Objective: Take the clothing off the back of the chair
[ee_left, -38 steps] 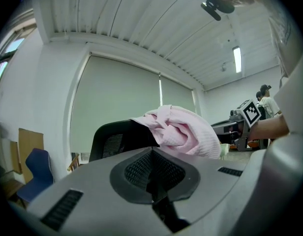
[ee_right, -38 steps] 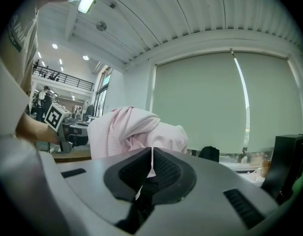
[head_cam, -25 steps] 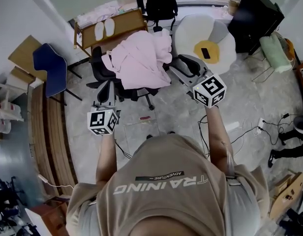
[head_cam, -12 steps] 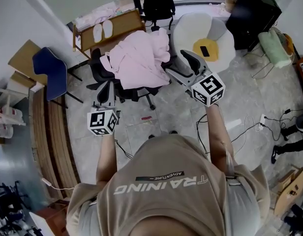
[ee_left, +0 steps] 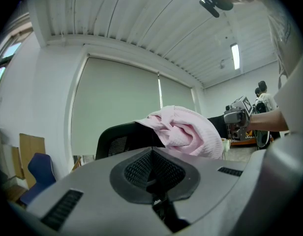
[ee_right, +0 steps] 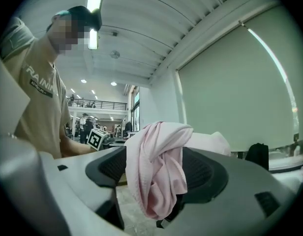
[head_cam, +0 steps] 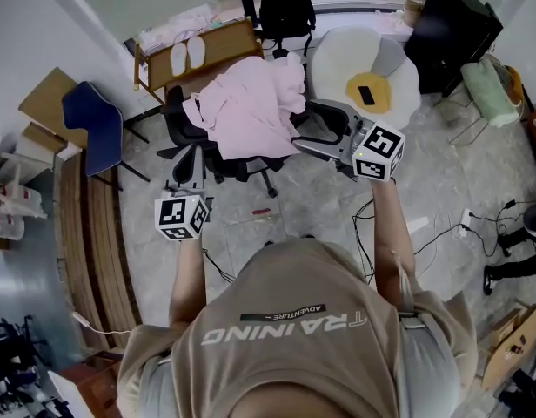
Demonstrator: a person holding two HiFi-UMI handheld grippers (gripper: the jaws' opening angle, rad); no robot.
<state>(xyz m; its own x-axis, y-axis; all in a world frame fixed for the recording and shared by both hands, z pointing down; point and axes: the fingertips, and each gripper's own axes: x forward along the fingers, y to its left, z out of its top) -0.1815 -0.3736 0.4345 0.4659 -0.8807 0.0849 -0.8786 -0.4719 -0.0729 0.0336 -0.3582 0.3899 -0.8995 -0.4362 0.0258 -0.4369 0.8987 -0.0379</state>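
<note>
A pink garment [head_cam: 246, 103] lies draped over the back and seat of a black office chair [head_cam: 185, 129]. My right gripper [head_cam: 318, 133] points level at the garment's right edge. Its jaws have just been opening and stand wide. In the right gripper view a pink fold [ee_right: 159, 176] hangs in the gap of the right gripper [ee_right: 156, 154], and neither pad presses on it. My left gripper [head_cam: 183, 184] is held in front of the chair, short of the cloth, and looks shut [ee_left: 152, 154]. From there I see the garment [ee_left: 183, 132] on the chair back [ee_left: 123, 137].
A blue chair [head_cam: 90, 124] and a wooden bench [head_cam: 94, 225] stand at the left. Behind the office chair is a wooden table [head_cam: 207, 46] and a black chair [head_cam: 285, 7]. A white and yellow cushion [head_cam: 364, 68] lies at the right. Cables [head_cam: 459, 225] run over the floor.
The right gripper has swung left toward the garment and its jaws have spread wider. The left gripper has stayed where it was.
</note>
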